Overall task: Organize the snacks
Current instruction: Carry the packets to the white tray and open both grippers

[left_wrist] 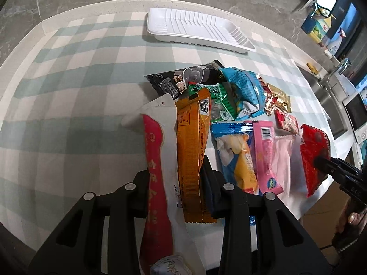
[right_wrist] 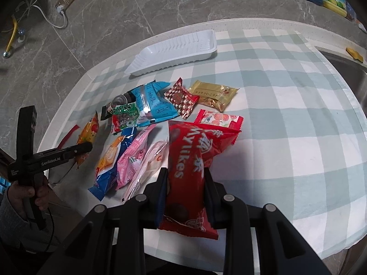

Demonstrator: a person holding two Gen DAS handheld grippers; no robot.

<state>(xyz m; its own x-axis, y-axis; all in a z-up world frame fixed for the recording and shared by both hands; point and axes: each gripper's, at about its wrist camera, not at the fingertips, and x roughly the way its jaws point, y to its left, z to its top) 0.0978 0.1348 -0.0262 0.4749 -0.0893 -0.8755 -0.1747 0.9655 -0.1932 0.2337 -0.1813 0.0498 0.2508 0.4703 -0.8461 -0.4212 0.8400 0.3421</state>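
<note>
My left gripper (left_wrist: 176,174) is shut on two long packets side by side: a white-and-red packet (left_wrist: 158,151) and an orange packet (left_wrist: 190,137), both lifted over the checked cloth. The right wrist view shows that gripper (right_wrist: 83,149) from the side, with the orange packet (right_wrist: 88,135) in it. My right gripper (right_wrist: 184,171) is shut on a red Mylikes bag (right_wrist: 190,151), raised at the pile's right end; the left wrist view has it (left_wrist: 321,160) on the bag (left_wrist: 314,146). A white ribbed tray (left_wrist: 160,31) (right_wrist: 206,52) lies empty at the far edge.
Several loose snacks lie between the grippers: a black packet (left_wrist: 169,80), a blue bag (right_wrist: 156,100), a green packet (left_wrist: 220,103), a gold wrapper (right_wrist: 213,94) and a pink packet (left_wrist: 266,151). A steel sink (left_wrist: 328,96) borders the table on the right. A hand (right_wrist: 27,194) holds the left gripper.
</note>
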